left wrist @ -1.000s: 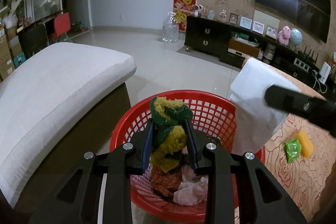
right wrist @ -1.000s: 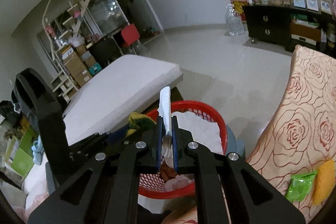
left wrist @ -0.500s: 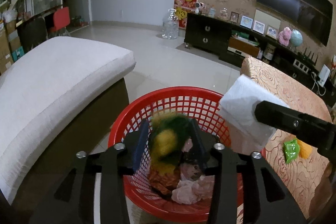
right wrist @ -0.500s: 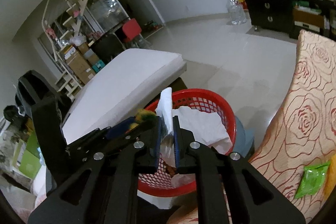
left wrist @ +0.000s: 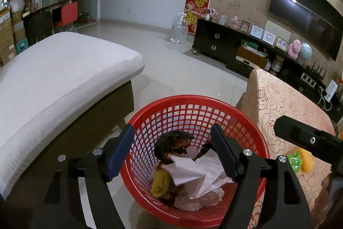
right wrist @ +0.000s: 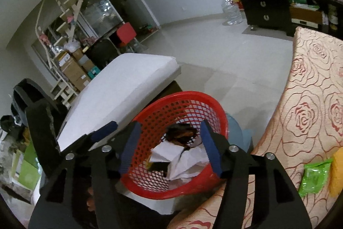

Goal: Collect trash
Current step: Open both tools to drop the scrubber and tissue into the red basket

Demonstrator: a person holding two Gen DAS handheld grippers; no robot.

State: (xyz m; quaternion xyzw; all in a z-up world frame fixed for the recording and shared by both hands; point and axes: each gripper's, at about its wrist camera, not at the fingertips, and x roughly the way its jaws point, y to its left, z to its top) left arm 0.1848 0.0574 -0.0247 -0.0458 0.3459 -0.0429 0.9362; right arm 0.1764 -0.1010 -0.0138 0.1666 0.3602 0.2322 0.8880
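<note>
A red mesh basket stands on the floor between a cushion and a table. Inside lie a green-yellow scrubby wad, a white paper tissue and other crumpled trash. My left gripper is open and empty just above the basket. My right gripper is open and empty over the basket too. A green packet and an orange item lie on the rose-patterned tablecloth.
A white cushioned seat is left of the basket. A dark TV cabinet with frames and a water jug stand across the tiled floor. Boxes and shelves fill the far left.
My left gripper opened and the green-yellow wad dropped into the basket. My right gripper opened and the white tissue fell in on top.
</note>
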